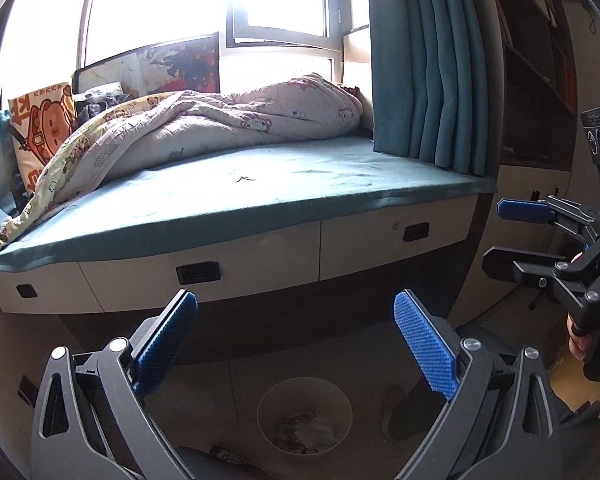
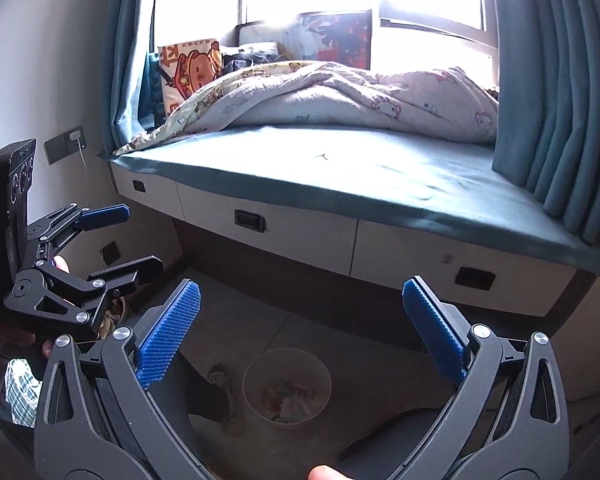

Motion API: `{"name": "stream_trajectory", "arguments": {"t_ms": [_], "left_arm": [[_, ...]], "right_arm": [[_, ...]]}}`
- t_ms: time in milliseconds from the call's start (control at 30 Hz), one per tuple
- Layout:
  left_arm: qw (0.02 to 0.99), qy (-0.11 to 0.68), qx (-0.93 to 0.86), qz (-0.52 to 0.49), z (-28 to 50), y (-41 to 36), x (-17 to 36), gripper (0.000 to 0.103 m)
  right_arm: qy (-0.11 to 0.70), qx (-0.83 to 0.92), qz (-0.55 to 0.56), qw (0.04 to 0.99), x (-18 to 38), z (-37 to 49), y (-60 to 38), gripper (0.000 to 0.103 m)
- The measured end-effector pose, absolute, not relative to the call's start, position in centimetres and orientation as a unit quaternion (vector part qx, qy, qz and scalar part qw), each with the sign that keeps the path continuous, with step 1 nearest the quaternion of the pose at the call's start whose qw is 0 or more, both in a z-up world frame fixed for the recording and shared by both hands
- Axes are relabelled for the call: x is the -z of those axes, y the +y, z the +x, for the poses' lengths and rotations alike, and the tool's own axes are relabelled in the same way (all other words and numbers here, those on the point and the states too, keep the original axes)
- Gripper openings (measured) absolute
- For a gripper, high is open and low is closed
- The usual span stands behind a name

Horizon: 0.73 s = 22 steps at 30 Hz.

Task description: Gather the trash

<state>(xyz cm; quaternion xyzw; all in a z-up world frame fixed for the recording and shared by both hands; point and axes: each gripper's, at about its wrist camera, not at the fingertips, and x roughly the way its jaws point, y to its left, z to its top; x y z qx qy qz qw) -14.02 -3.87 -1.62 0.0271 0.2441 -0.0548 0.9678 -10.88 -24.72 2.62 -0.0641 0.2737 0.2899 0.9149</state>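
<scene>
Ribbed blue pads on our left gripper (image 1: 296,344) spread wide, right gripper (image 2: 300,336) likewise, round translucent bin (image 1: 305,420) holding crumpled wrappers (image 1: 306,430), below us.

Teal mattress (image 1: 260,196), teal curtain (image 1: 428,60), cartoon-bear-print quilt (image 1: 204,128), blue claw pads (image 1: 424,344)

Crumpled wrappers (image 1: 306,430) (red-white) in floor bin (image 1: 342,396)

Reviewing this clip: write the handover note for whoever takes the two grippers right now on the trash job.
Left gripper: open, empty, held above the floor.
Right gripper: open, empty, alongside it.
Trash: wrappers lie in the clear bowl on the floor before the window bed; another wrapper lies on the floor beside the bowl.
Done: nothing in hand yet.
Left: pick up the loose wrapper, check the bed and floor.
</scene>
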Motion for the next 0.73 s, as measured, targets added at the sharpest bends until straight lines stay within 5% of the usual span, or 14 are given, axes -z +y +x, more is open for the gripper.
{"name": "stream_trajectory", "arguments": {"t_ms": [733], "left_arm": [[0.967,0.246,0.045,0.054,-14.25,-4.68,2.14,0.097]], "right_arm": [[0.284,-0.290,-0.065,0.911,-1.82,-11.26,-24.18,0.098]]}}
